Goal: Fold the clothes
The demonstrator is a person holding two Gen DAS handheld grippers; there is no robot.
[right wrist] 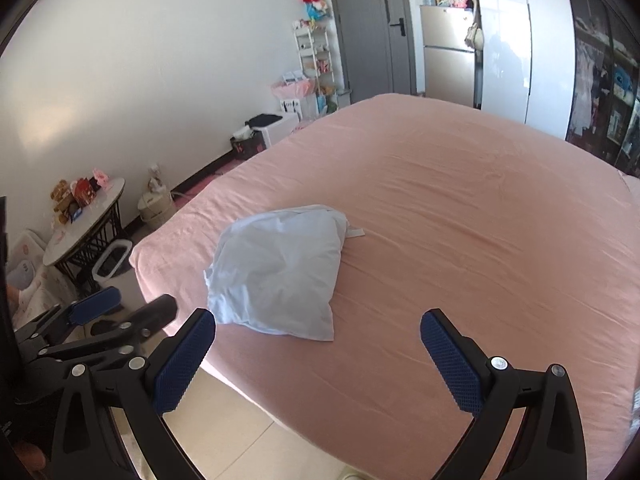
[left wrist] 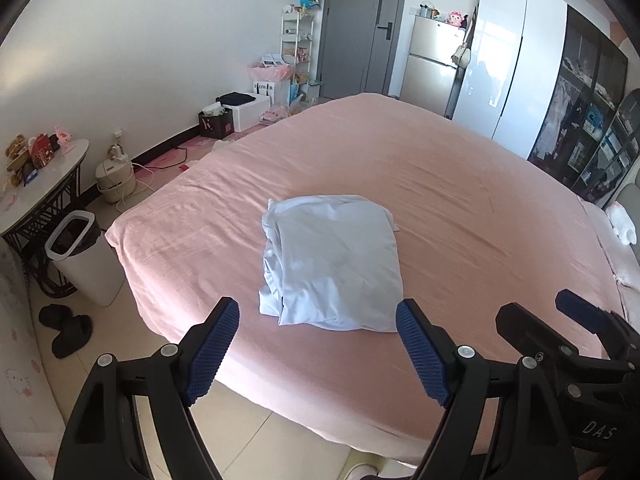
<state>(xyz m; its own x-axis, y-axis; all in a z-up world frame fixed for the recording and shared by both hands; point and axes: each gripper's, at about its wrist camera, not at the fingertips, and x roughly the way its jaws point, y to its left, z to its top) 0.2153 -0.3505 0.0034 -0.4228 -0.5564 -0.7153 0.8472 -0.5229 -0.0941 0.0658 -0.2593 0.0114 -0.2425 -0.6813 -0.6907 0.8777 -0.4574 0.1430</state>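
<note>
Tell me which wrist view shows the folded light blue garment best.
The left wrist view: the folded light blue garment lies centred between the open left gripper fingers, its layered left edge plain. The right wrist view shows it off to the left on the pink bed, more skewed, beyond the open right gripper.

My gripper [left wrist: 318, 312]: black frame, blue dimpled pads. Shirt [left wrist: 332, 260] pale blue, plain. Bed [left wrist: 460, 200] sheet salmon pink, plain. Bin [left wrist: 86, 260] white. Door [left wrist: 360, 24] grey. Floor tiles cream.
</note>
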